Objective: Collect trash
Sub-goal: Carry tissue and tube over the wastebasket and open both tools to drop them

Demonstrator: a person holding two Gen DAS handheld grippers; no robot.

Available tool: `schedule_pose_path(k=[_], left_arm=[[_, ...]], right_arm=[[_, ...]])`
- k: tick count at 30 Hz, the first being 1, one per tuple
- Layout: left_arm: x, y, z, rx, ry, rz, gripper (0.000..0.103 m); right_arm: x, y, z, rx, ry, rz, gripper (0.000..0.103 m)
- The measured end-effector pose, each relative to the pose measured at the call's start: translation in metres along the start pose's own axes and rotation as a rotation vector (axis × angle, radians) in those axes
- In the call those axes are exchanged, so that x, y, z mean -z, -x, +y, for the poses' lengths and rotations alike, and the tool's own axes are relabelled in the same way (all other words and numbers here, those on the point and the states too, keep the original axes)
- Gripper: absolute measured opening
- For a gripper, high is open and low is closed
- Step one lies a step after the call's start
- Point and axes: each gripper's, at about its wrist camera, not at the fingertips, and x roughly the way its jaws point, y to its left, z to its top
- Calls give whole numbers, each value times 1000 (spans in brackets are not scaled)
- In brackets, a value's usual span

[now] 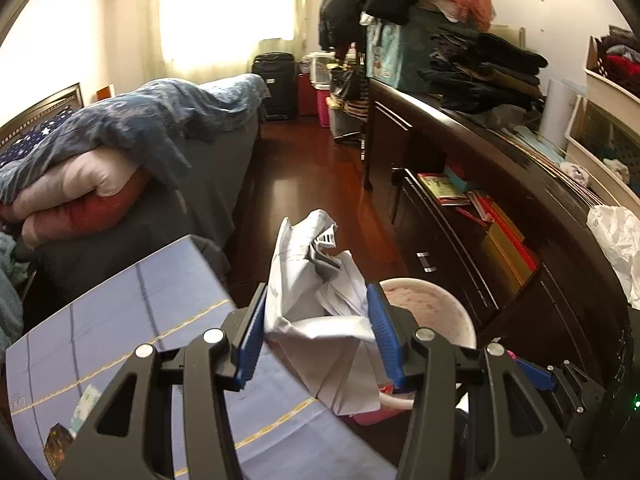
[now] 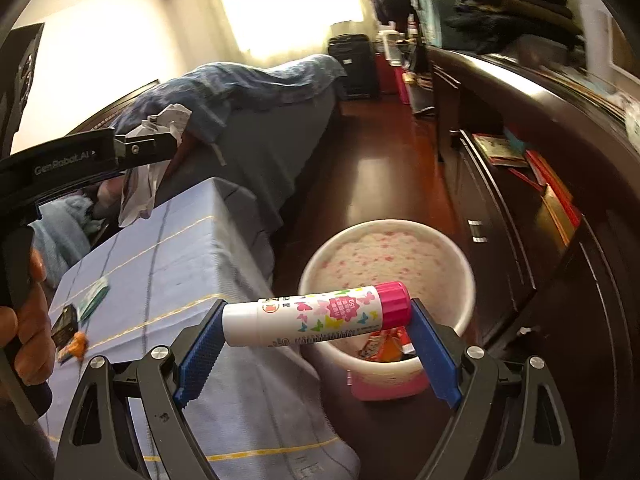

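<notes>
My left gripper (image 1: 318,320) is shut on a crumpled white paper (image 1: 316,292), held above the table edge beside the round white and pink bin (image 1: 432,300). In the right wrist view the left gripper (image 2: 160,148) shows at upper left with the paper (image 2: 140,192) hanging from it. My right gripper (image 2: 316,332) is shut on a white tube with a pink cap (image 2: 316,314), held crosswise over the near rim of the bin (image 2: 384,264). The bin holds some wrappers (image 2: 384,346).
A table with a blue cloth (image 2: 168,264) carries small wrappers (image 2: 72,346) and a packet (image 2: 94,298). A dark dresser (image 1: 500,208) stands to the right, with a white plastic bag (image 1: 616,240) on it. A bed (image 1: 140,140) lies behind. The wooden floor (image 1: 312,184) runs between them.
</notes>
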Motion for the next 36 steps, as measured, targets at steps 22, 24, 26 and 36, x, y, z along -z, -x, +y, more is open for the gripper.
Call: schedule_pose_path(k=[22, 24, 26, 36], left_arm=[[0, -114, -61, 136, -68, 132, 52], [1, -122, -62, 143, -67, 142, 55], [2, -129, -63, 148, -62, 150, 57], [-6, -134, -53, 185, -14, 128, 86]], right_arm=[[2, -64, -68, 187, -122, 43, 88], [2, -71, -68, 197, -118, 50, 88], [2, -75, -68, 206, -111, 49, 88], [-2, -90, -62, 239, -67, 29, 94]])
